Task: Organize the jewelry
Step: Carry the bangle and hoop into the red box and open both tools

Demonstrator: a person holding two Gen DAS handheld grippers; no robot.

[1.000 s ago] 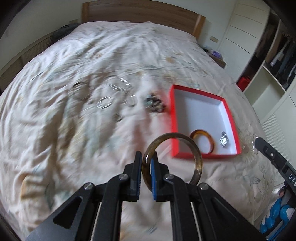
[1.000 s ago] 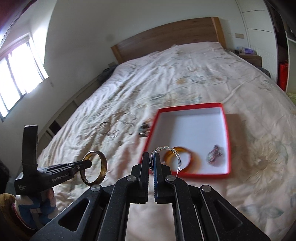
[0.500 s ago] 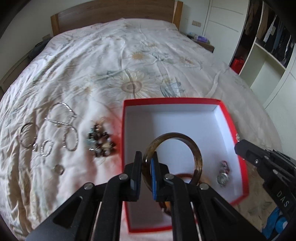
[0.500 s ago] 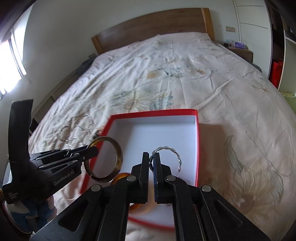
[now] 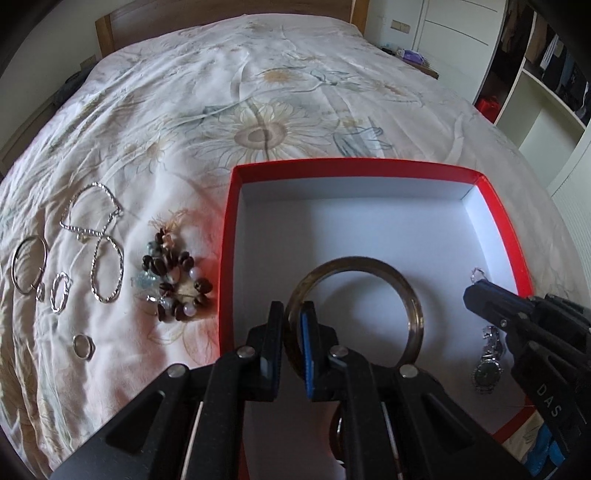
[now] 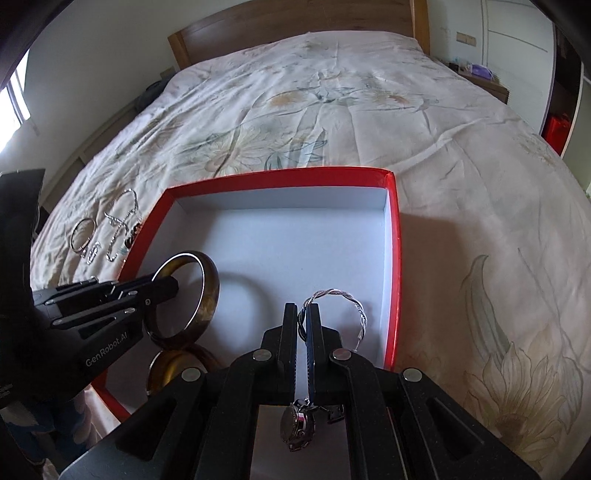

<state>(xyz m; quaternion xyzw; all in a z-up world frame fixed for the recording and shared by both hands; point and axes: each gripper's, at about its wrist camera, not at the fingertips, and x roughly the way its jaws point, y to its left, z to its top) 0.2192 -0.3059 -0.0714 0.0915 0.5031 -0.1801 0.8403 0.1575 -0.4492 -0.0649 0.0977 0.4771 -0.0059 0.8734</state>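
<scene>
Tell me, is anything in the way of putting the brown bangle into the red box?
Nothing visible blocks it. The left gripper holds the bangle over the box, above bare white floor; another bangle lies nearer.

Red box (image 5: 511, 236): matt card, with a smooth white paper-like lining. Brown bangle (image 5: 413, 314) above the box floor: glossy and smooth, translucent like resin or horn. Twisted bracelet (image 6: 356, 306) above the box's right side: bright polished metal. Watch (image 5: 487, 365) inside the box: shiny metal. Left gripper (image 5: 291, 325) and right gripper (image 6: 303, 328): matt black plastic, finely textured, with bright metal rivets. Bedspread (image 5: 258, 110) around the box: soft, creased printed cloth. Headboard (image 6: 295, 29) behind the box: smooth wood.
</scene>
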